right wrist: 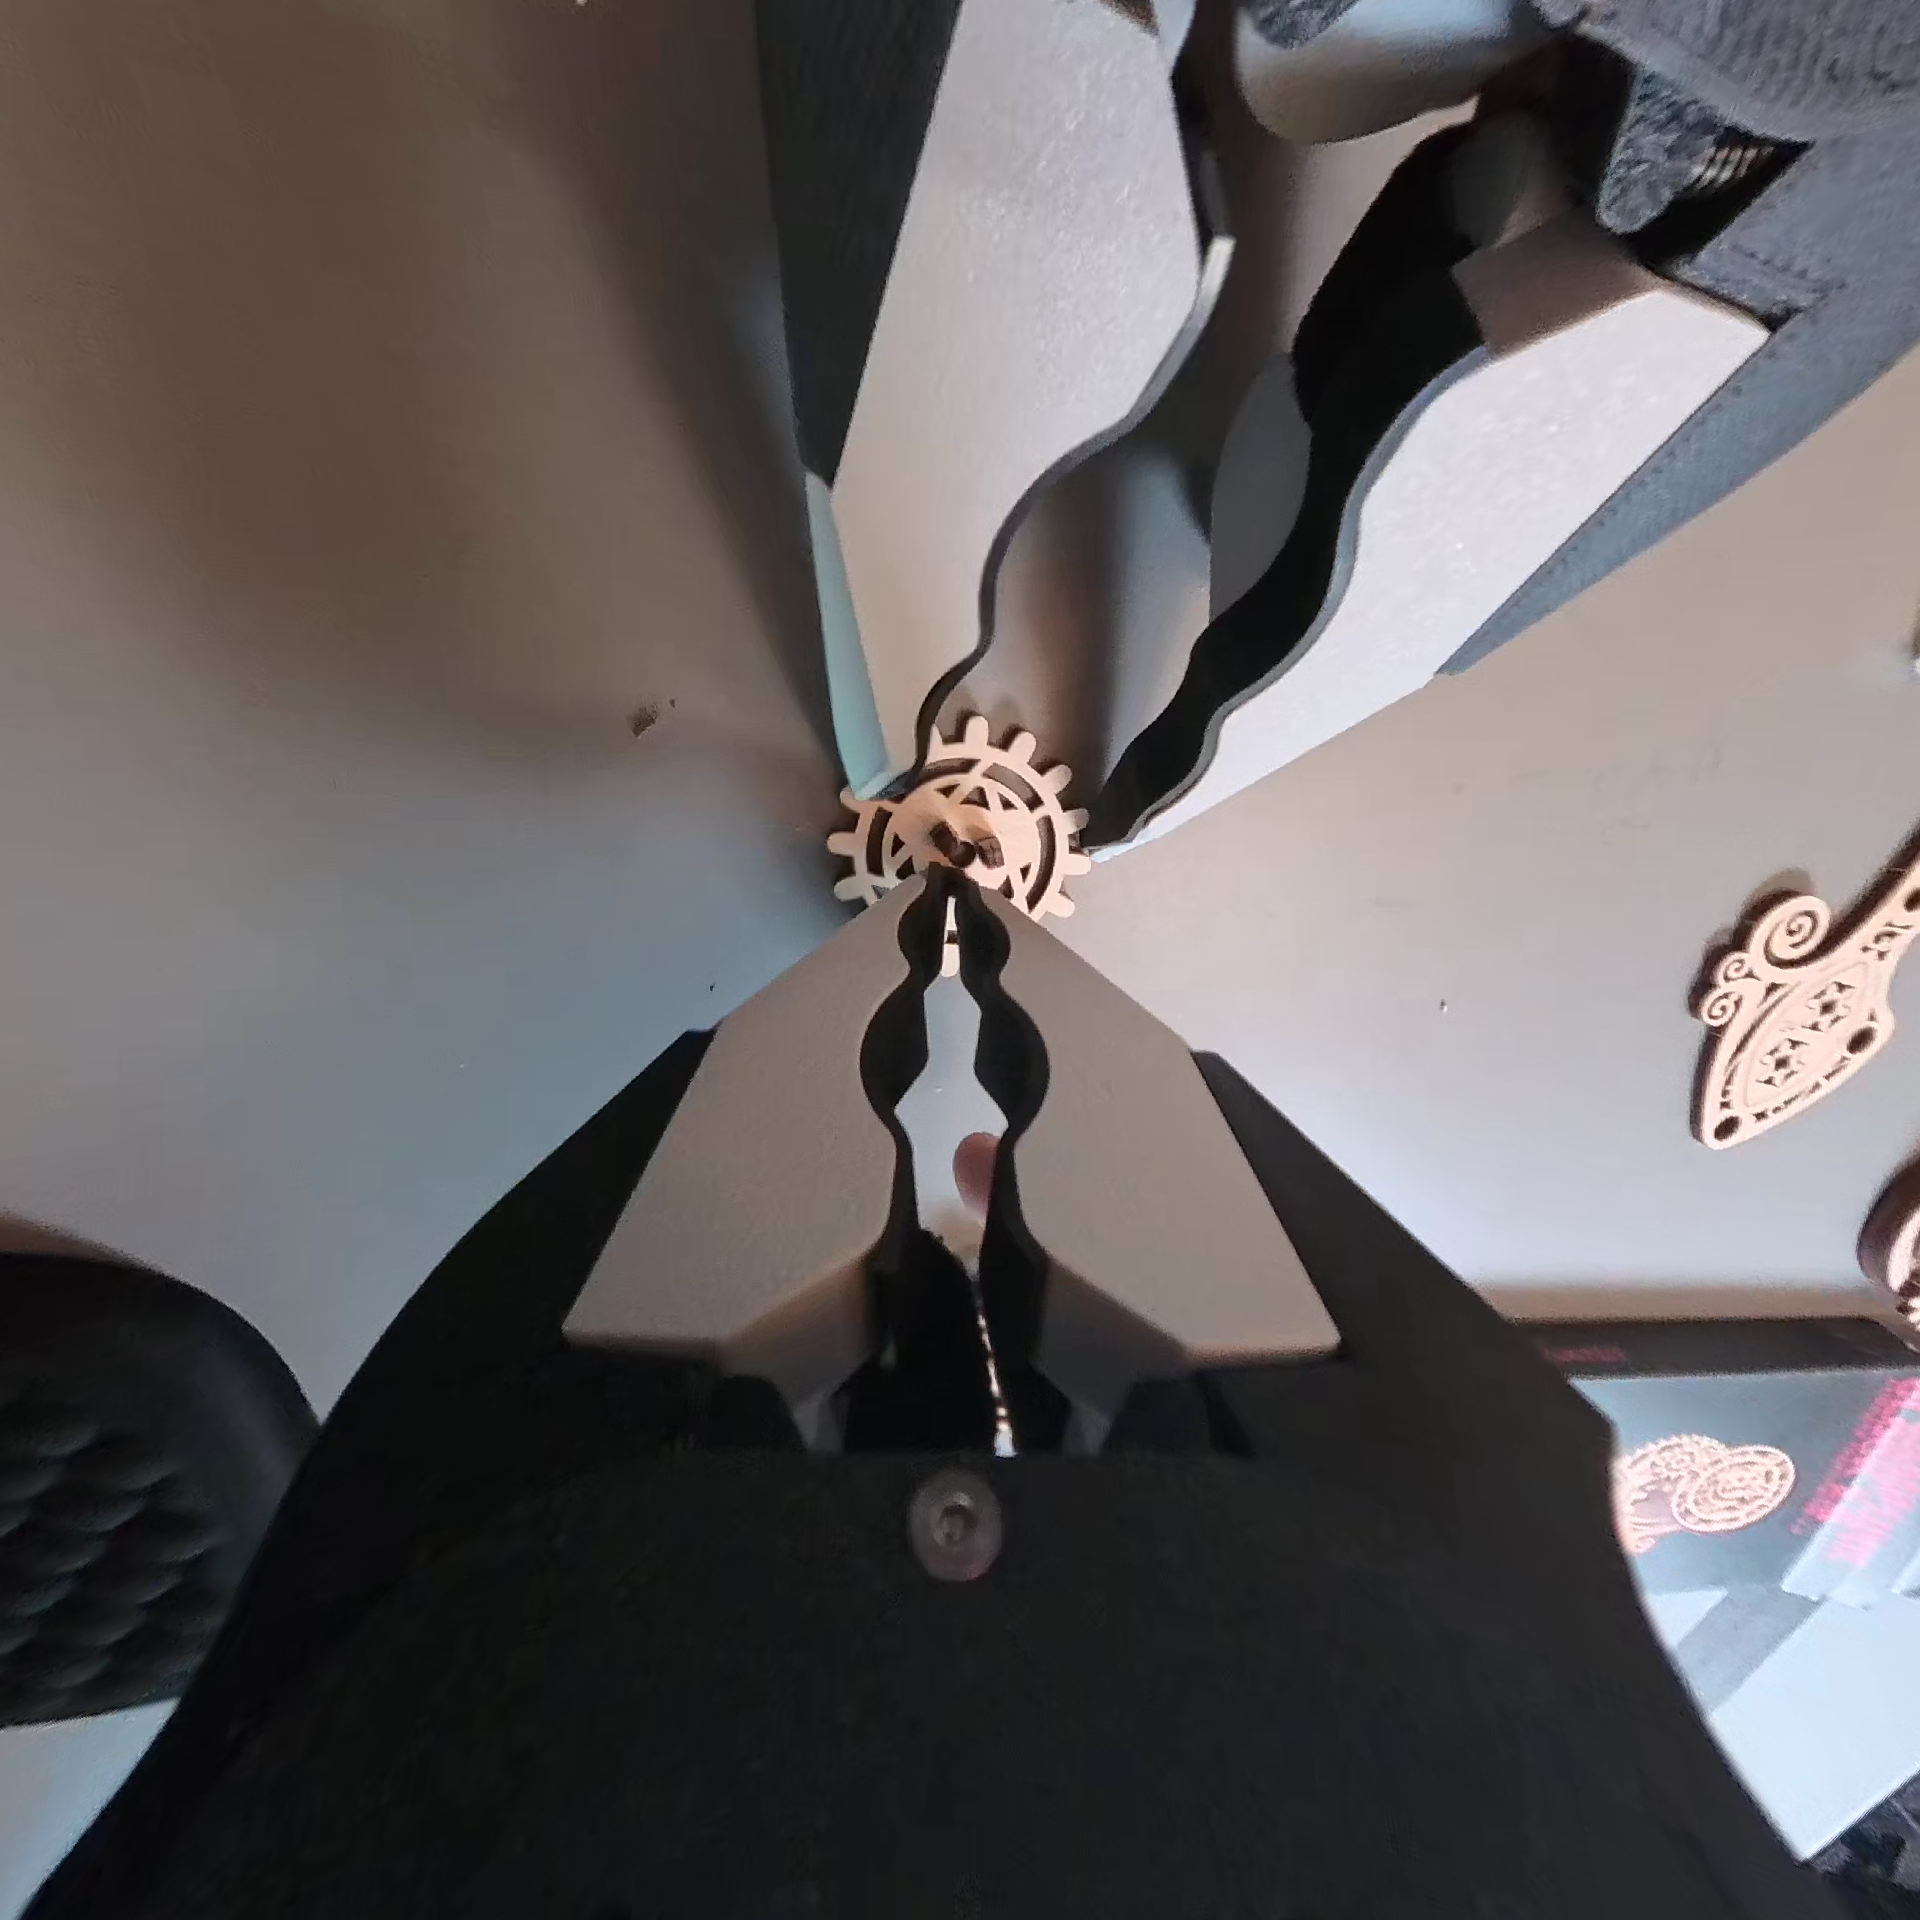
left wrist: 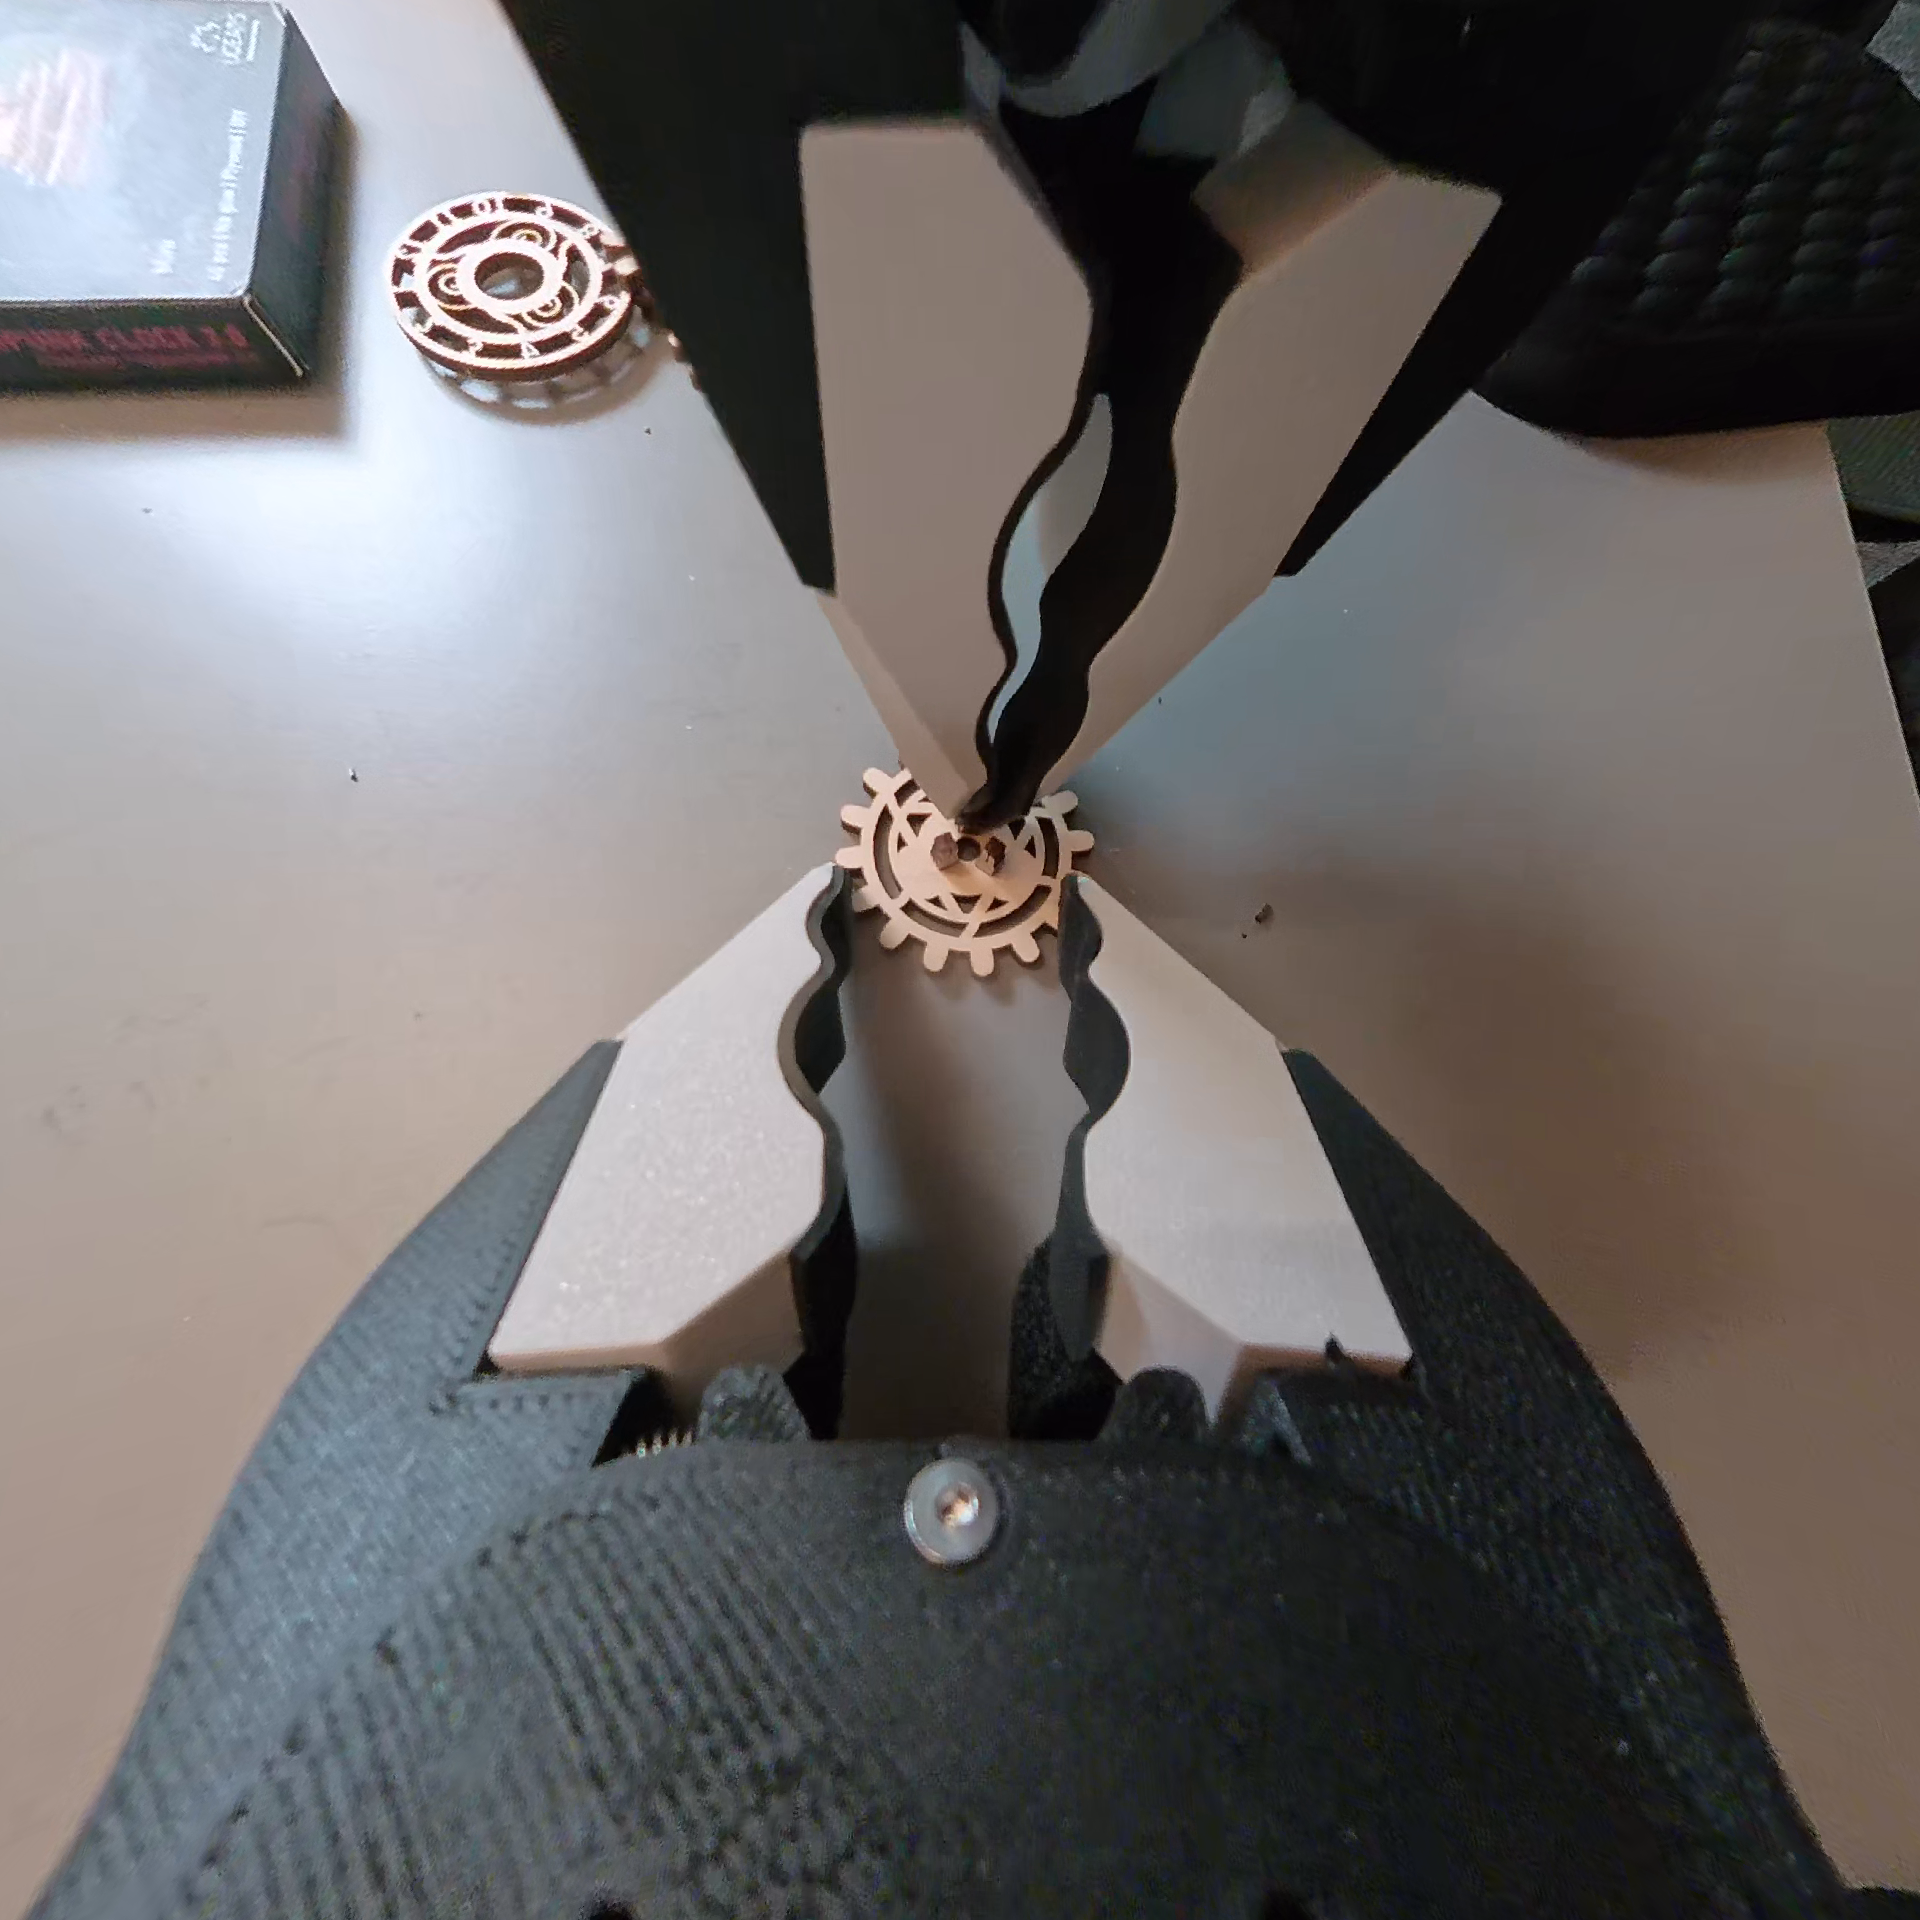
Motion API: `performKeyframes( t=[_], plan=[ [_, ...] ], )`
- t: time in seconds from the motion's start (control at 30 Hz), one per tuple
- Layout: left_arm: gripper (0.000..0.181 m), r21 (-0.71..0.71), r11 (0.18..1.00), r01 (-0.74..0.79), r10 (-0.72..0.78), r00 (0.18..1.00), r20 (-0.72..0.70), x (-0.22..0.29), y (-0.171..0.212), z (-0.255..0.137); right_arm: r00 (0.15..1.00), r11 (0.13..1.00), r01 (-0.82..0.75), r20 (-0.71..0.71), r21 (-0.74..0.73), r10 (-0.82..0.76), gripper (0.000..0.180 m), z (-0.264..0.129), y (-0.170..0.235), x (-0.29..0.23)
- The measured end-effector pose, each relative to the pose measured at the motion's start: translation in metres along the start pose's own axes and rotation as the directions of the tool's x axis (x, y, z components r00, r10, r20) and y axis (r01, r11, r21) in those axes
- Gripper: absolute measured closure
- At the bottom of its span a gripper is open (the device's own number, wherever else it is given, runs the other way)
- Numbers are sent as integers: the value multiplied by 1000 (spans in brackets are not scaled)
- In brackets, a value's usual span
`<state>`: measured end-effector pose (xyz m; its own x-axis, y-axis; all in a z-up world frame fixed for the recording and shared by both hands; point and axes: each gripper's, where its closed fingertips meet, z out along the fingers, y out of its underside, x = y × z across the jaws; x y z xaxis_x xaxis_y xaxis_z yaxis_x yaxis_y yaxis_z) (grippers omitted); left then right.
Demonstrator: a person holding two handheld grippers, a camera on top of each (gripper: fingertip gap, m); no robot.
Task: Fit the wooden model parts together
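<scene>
A small wooden gear (left wrist: 961,899) lies at the middle of the grey table (left wrist: 416,831). My left gripper (left wrist: 954,888) brackets it from the near side, with its fingertips (left wrist: 831,894) against the teeth on both sides. My right gripper (right wrist: 948,883) comes in from the opposite side, shut, with its tips on the gear's hub (right wrist: 961,847), where small dark pegs stick up. I cannot tell whether it pinches one of them. In the right wrist view the gear (right wrist: 1039,821) sits between the left gripper's fingers (right wrist: 1153,758). The right gripper also shows in the left wrist view (left wrist: 982,821).
A black box (left wrist: 135,187) and a round wooden dial (left wrist: 509,286) lie at the far left. An ornate wooden piece (right wrist: 1787,1029) lies to the right in the right wrist view, near the box (right wrist: 1714,1507). A black mesh chair (left wrist: 1714,260) stands past the table edge (left wrist: 1870,748). The grippers are tip to tip, or close to it. It is some 15 cm from my left tips to the ornate wooden piece (right wrist: 1787,1029).
</scene>
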<state>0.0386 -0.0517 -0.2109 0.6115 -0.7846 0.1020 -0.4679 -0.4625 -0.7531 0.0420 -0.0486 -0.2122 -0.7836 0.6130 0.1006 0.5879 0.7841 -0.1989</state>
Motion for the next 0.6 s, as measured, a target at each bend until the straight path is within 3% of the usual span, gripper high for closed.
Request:
performKeyframes(
  t=[0.37, 0.6],
  plan=[
    [142, 10, 1000, 1, -1, 1000, 0, 0, 0, 0, 999, 999, -40, -18, 12, 40, 179, 0, 0, 0],
    [142, 13, 1000, -7, 7, 1000, 9, 0, 0, 0, 979, 975, -155, -110, 158, 173, 165, -12, 1, -2]
  ],
)
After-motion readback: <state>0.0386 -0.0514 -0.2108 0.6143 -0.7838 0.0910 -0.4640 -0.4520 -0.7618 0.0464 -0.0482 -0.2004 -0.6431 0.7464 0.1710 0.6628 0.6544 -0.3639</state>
